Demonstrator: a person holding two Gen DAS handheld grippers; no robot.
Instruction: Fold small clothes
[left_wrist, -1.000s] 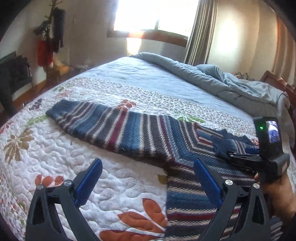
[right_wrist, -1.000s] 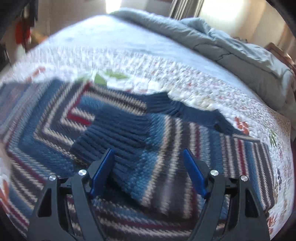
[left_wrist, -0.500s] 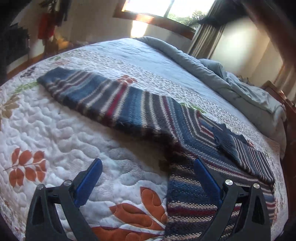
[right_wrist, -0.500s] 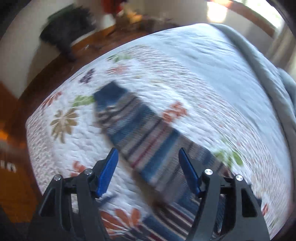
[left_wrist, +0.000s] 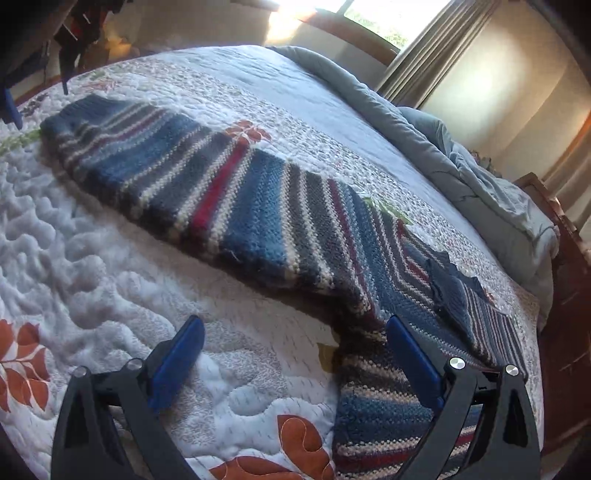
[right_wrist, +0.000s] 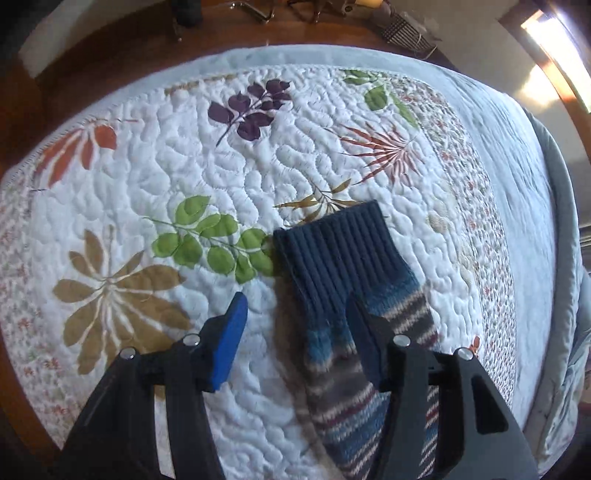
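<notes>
Blue, grey, white and red striped knitted sweater (left_wrist: 236, 199) lies flat on the white quilted bedspread with leaf prints (left_wrist: 92, 258), on the bed. One sleeve stretches out toward the left in the left wrist view, ending in a dark navy ribbed cuff (right_wrist: 340, 251). The other sleeve is folded across the sweater's body, its navy cuff (left_wrist: 454, 291) resting on the chest area. Sweater body runs down toward the bottom right of the left wrist view.

Left gripper (left_wrist: 295, 354): jaws spread wide, nothing between the pads. Left blue pad sits over bare quilt, right blue pad over the edge of the sweater body near the armpit. Contact with the fabric cannot be told.

Right gripper (right_wrist: 299, 332): points steeply down at the outstretched sleeve's end. Jaws part-open and have just been closing. The sleeve's left edge and part of the cuff lie in the gap between the pads; the right pad is over the striped part of the sleeve, the left pad over bare quilt beside it. Pads are not pressing on the fabric; cuff lies flat.

A rumpled grey-blue duvet (left_wrist: 461, 173) is bunched along the far side of the bed. Wooden floor (right_wrist: 92, 55) visible beyond the bed's edge.
</notes>
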